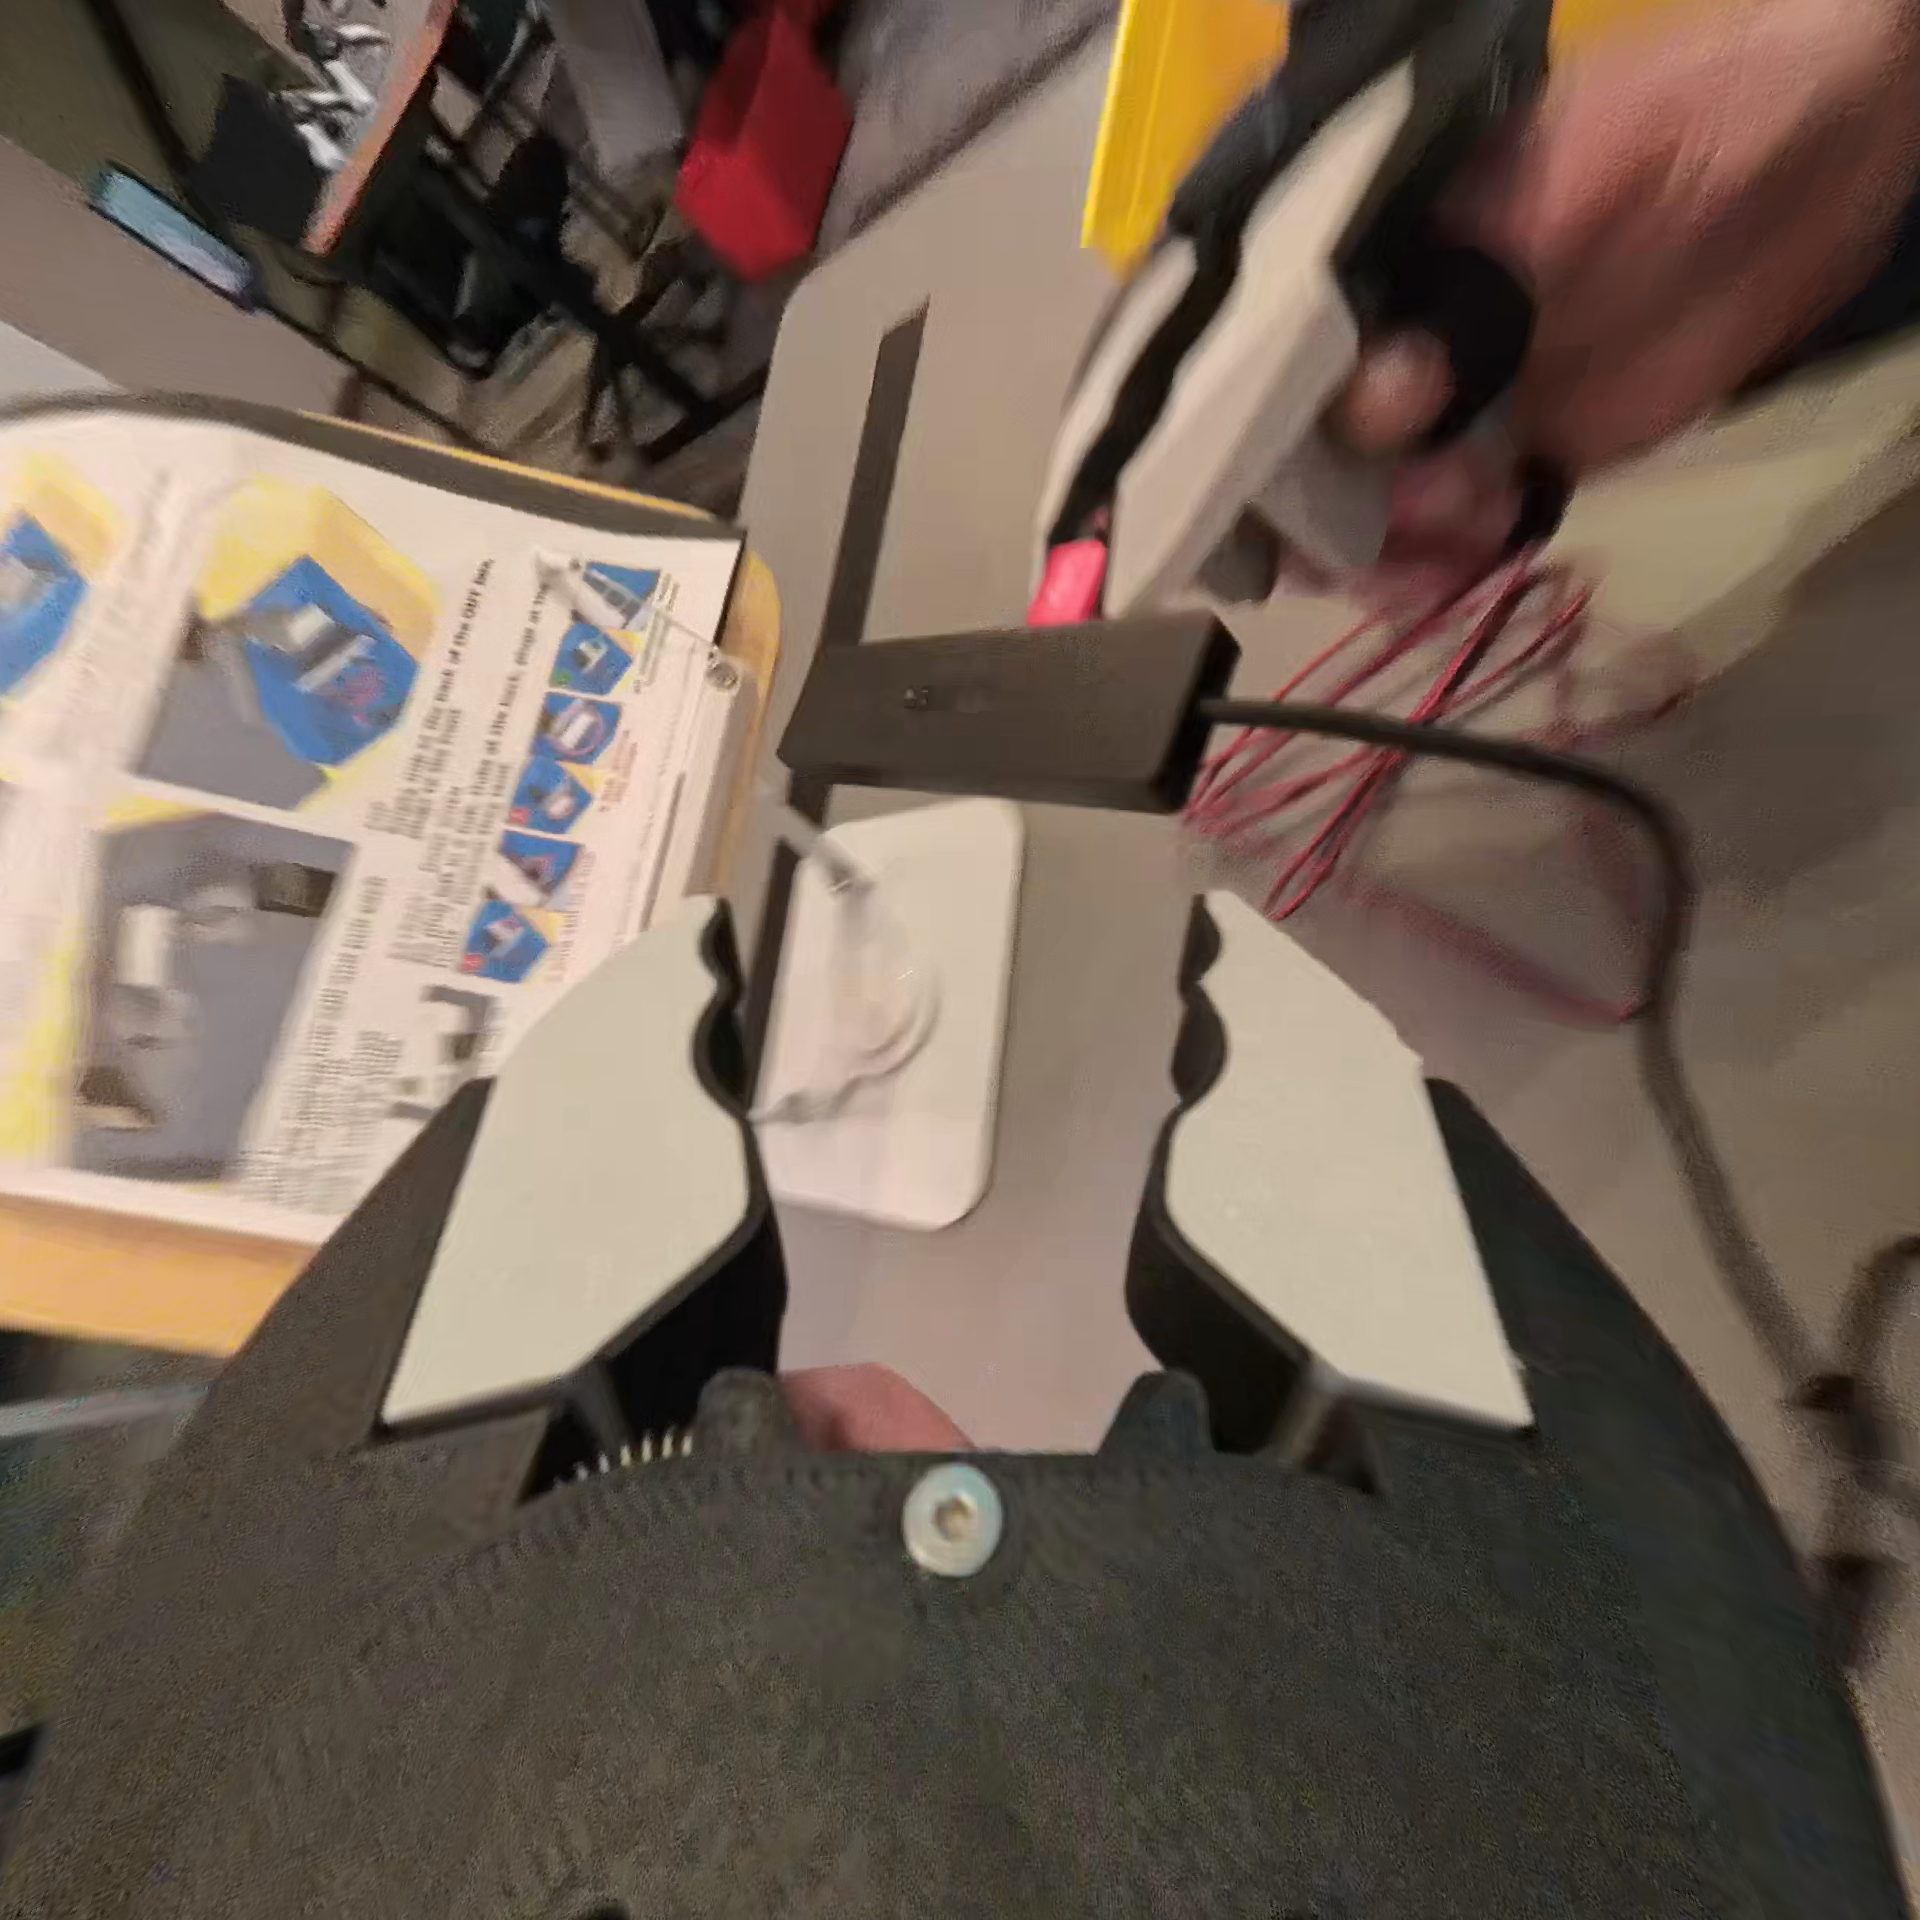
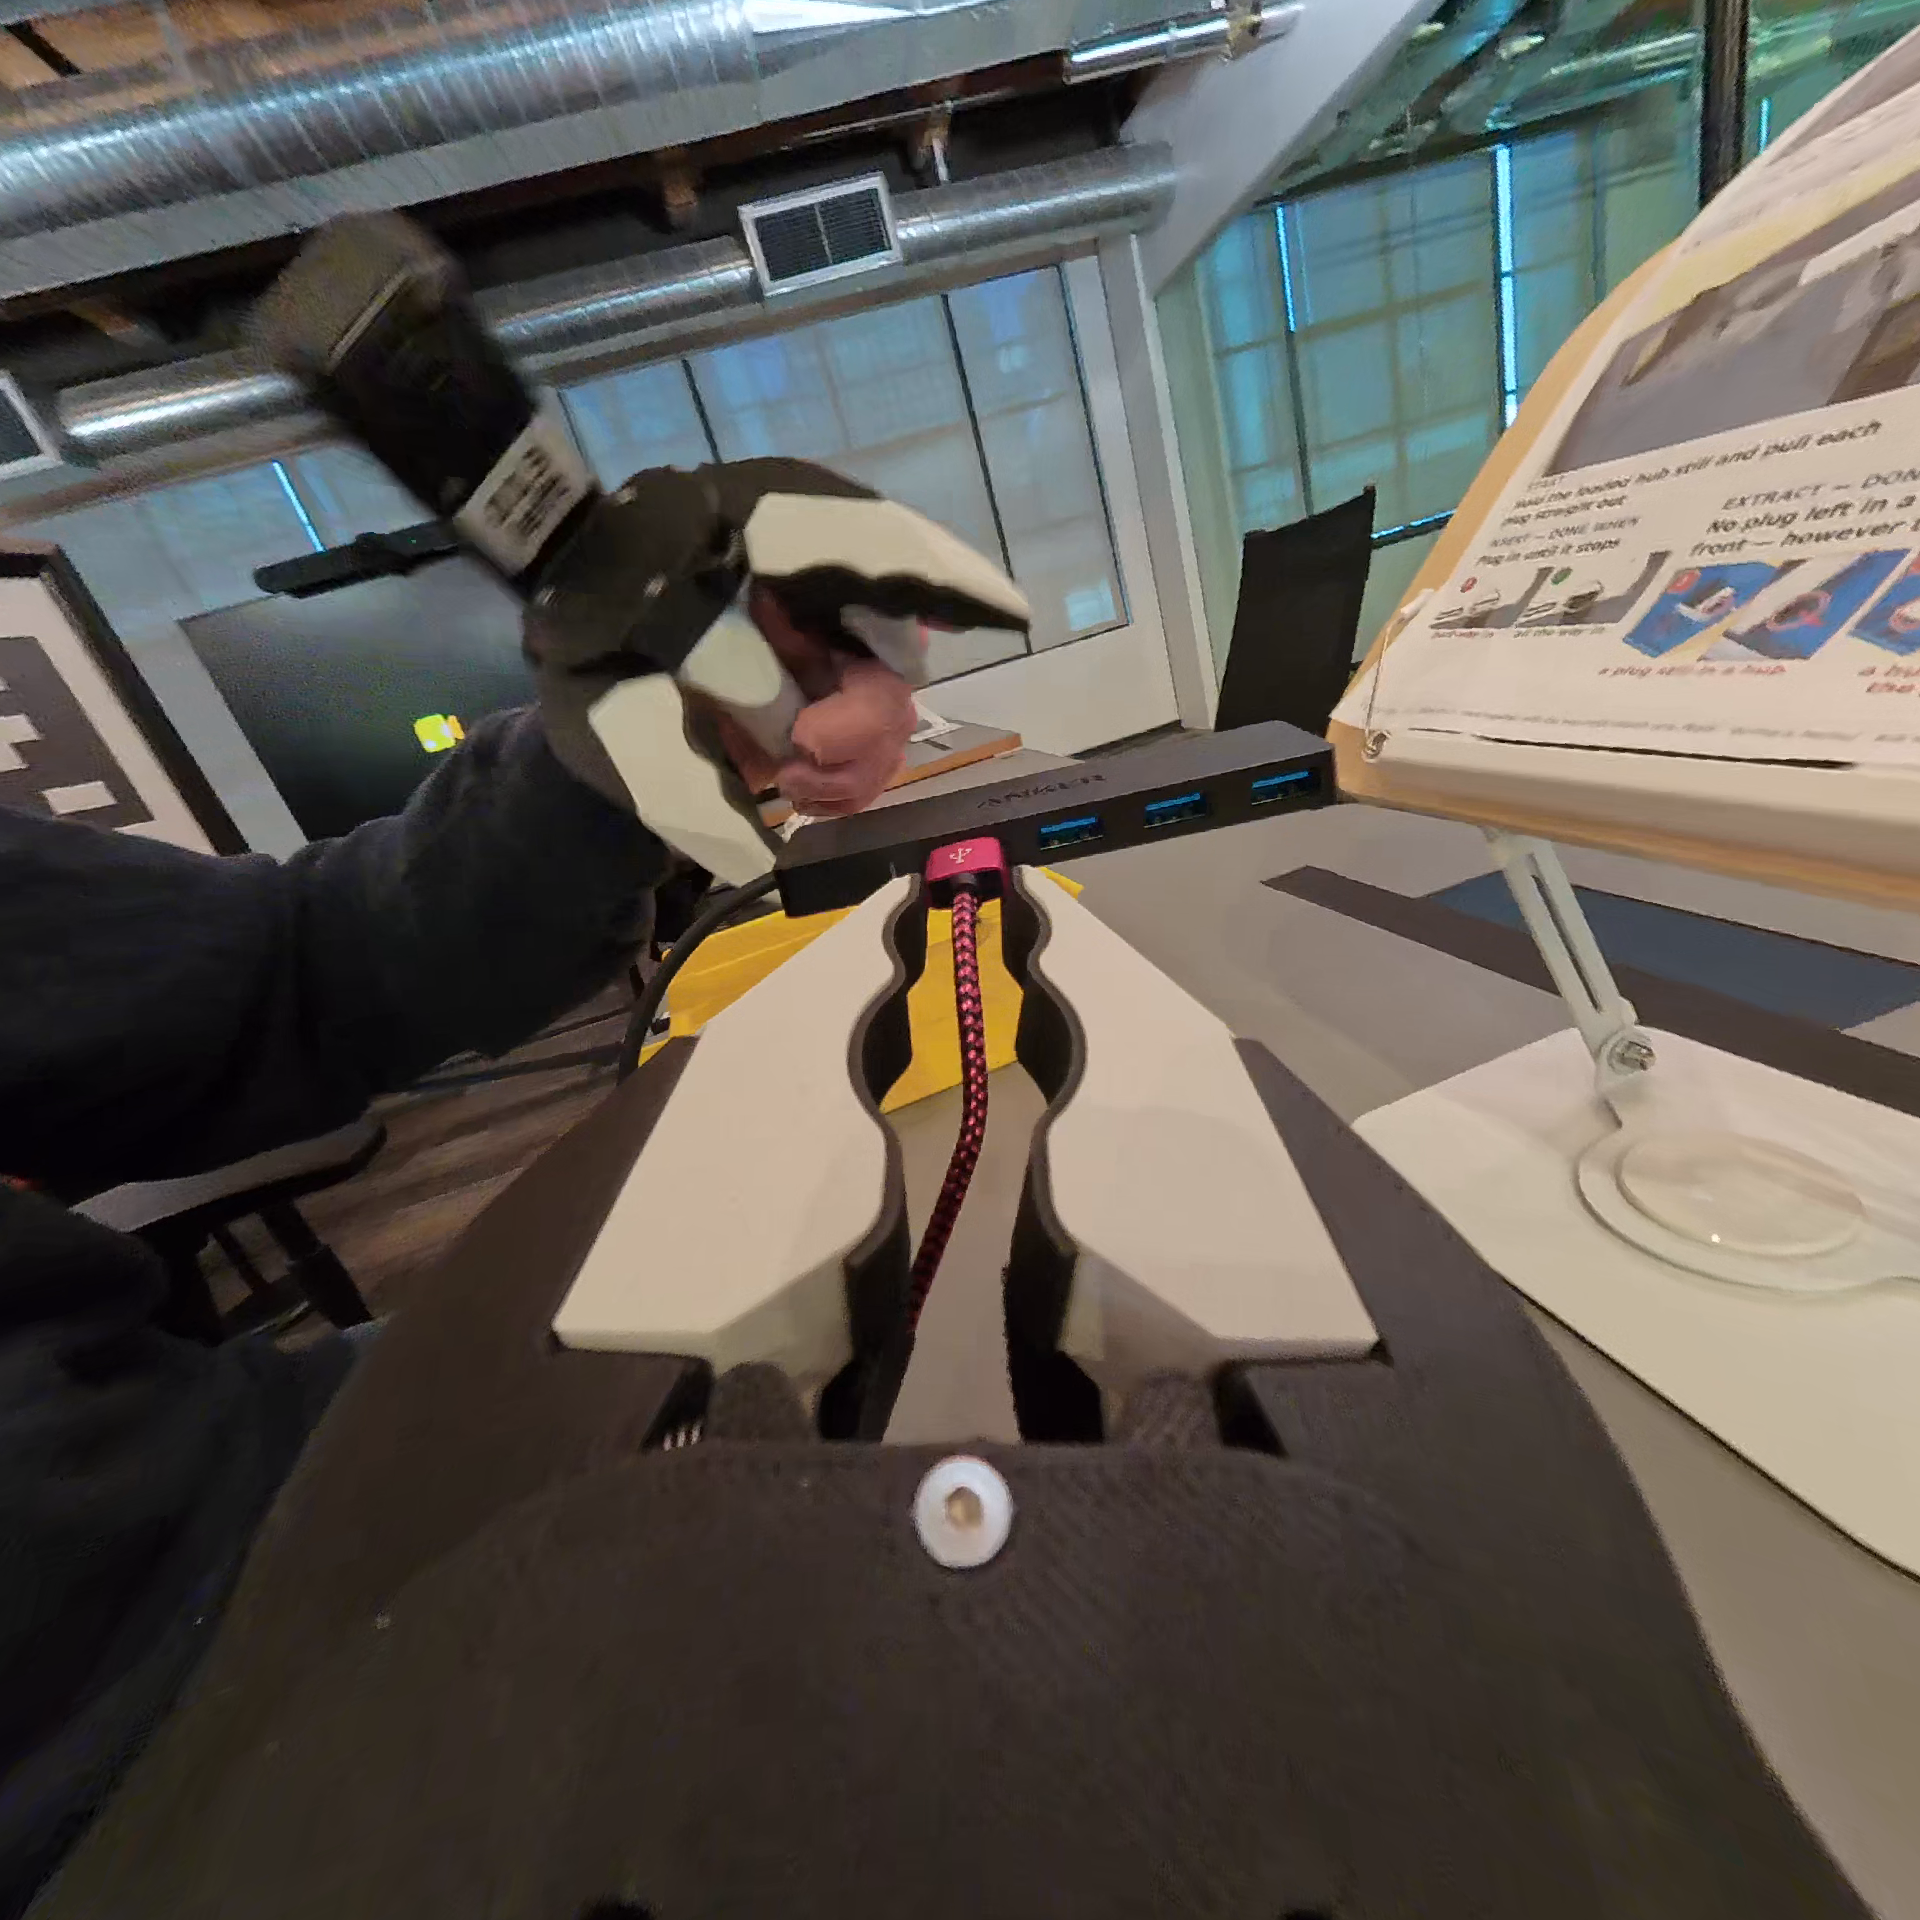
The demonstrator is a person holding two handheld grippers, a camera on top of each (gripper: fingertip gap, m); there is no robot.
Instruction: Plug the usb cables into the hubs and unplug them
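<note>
A black USB hub [image 2: 1060,816] with blue ports hangs in the air above the table. It also shows in the left wrist view [image 1: 1008,707]. A pink USB plug [image 2: 964,860] sits in its leftmost port, and its braided cable [image 2: 961,1039] runs back between my right fingers. My right gripper [image 2: 966,888] is shut on that plug; it shows blurred in the left wrist view [image 1: 1086,566]. My left gripper [image 1: 961,935] is open and empty, a little short of the hub. In the right wrist view it [image 2: 894,738] hovers over the hub's left end.
An instruction sheet on a tilted clipboard [image 1: 343,790] stands on a clear stand with a white base [image 1: 925,1039], left of the hub. The hub's black lead [image 1: 1507,753] and loops of red cable [image 1: 1382,748] trail to the right. A yellow bin [image 2: 769,966] sits beyond.
</note>
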